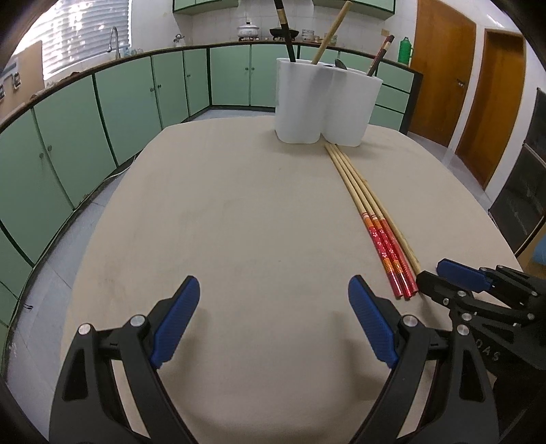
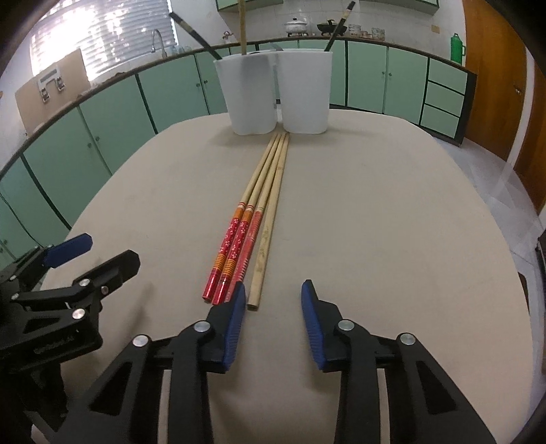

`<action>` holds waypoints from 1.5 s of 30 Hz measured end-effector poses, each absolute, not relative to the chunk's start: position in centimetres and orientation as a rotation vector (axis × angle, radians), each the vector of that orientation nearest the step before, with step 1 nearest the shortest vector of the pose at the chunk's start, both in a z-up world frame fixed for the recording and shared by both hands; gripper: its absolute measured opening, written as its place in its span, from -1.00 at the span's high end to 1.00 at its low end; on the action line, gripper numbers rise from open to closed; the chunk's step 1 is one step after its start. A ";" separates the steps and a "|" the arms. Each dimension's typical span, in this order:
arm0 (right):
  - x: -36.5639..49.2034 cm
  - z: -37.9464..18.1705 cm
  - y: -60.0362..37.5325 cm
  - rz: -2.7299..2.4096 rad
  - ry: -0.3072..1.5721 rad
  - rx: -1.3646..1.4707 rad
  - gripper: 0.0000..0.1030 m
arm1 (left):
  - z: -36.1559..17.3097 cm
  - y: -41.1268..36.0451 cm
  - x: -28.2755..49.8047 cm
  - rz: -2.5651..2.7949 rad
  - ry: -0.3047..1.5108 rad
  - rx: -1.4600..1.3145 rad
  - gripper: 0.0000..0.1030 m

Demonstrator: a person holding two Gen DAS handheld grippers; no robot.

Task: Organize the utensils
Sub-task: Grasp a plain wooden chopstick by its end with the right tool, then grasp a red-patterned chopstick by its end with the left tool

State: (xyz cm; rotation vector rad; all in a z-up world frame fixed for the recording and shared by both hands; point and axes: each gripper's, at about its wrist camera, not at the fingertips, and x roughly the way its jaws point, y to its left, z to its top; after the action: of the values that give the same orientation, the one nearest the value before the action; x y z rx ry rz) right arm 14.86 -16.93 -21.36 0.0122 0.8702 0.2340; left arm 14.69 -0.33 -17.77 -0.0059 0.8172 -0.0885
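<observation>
Chopsticks [image 2: 254,218] lie bundled on my table [image 2: 375,222], tips touching the white holder [image 2: 278,92]; my right gripper [image 2: 273,290] gapes at their ends, left gripper [image 1: 273,290] wide, empty

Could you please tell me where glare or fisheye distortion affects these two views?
Left wrist view: the blinds window is blown out, the counter edge bows strongly. Right wrist view: the window glares likewise, the table edge curves, while the chopsticks stay sharp.
</observation>
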 end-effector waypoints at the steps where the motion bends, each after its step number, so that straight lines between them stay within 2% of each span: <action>1: 14.9 -21.3 -16.9 0.235 0.870 0.007 0.47 | -17.8 -0.3 14.7 -0.089 0.818 -0.008 -0.67; 7: 14.8 -21.4 -16.6 0.259 0.871 -0.006 0.84 | -17.8 -0.4 14.8 -0.087 0.824 -0.003 -0.67; 24: 13.6 -21.1 -22.2 0.161 0.853 0.061 0.87 | -18.5 -4.8 14.8 -0.188 0.863 0.023 -0.67; 40: 14.0 -21.5 -22.5 0.191 0.863 0.097 0.87 | -19.4 -6.1 16.4 -0.157 0.926 0.060 -0.67; 45: 14.0 -21.5 -22.3 0.198 0.868 0.089 0.86 | -19.2 -5.3 16.5 -0.142 0.919 0.031 -0.53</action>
State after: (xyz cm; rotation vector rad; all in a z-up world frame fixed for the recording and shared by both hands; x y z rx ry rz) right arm 14.03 -22.32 -21.51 0.0892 0.8682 0.1981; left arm 16.55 -5.26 -19.22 0.0310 0.9193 -0.1418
